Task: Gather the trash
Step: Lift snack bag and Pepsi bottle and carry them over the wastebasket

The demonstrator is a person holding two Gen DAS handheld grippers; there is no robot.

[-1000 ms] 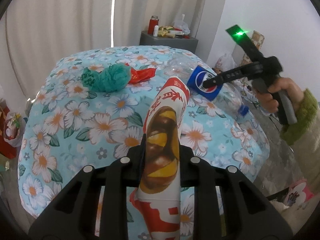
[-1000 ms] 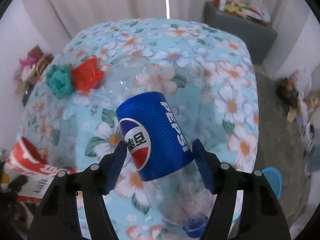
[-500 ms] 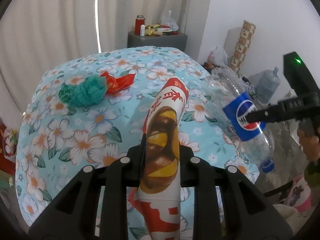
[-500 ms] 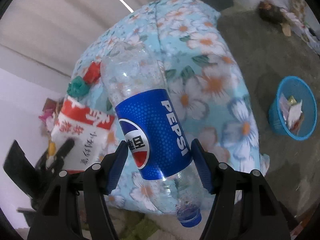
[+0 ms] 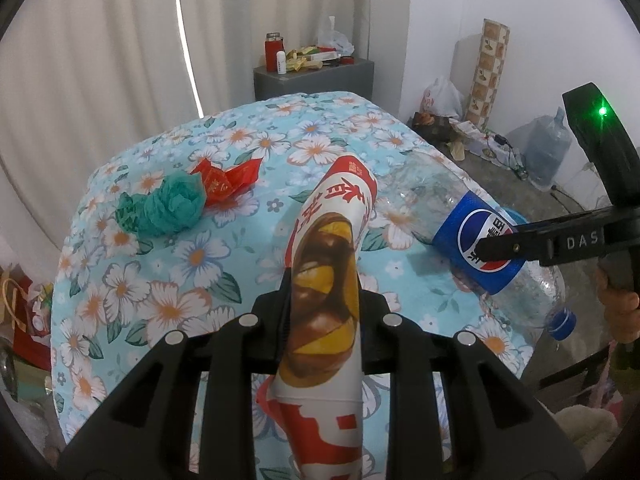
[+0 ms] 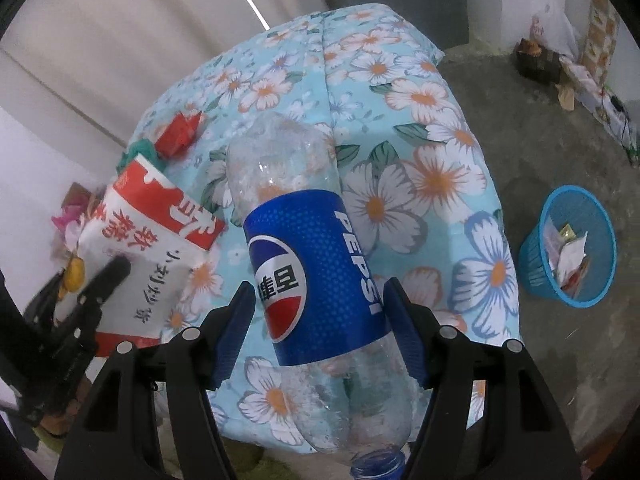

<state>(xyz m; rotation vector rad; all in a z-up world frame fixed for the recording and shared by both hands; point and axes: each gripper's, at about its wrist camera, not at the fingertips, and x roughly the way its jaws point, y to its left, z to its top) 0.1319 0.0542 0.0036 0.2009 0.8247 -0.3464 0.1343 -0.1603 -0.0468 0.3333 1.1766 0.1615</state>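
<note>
My left gripper (image 5: 322,312) is shut on a red-and-white snack bag (image 5: 328,264), held upright above the floral table (image 5: 160,280). The bag also shows in the right wrist view (image 6: 148,240). My right gripper (image 6: 320,320) is shut on an empty clear Pepsi bottle (image 6: 316,280) with a blue label, cap toward me, held over the table's right edge. The bottle also shows in the left wrist view (image 5: 480,240). A crumpled green tissue (image 5: 164,212) and a red wrapper (image 5: 228,178) lie on the table's far left.
A blue trash basket (image 6: 568,248) with wrappers in it stands on the concrete floor to the right of the table. A grey cabinet (image 5: 316,76) with clutter stands behind the table by the curtain. Bags and a water jug (image 5: 548,148) line the right wall.
Both grippers have lifted and pulled back from the table with their loads. The right gripper swung right with the bottle, and the blue basket came into its view.
</note>
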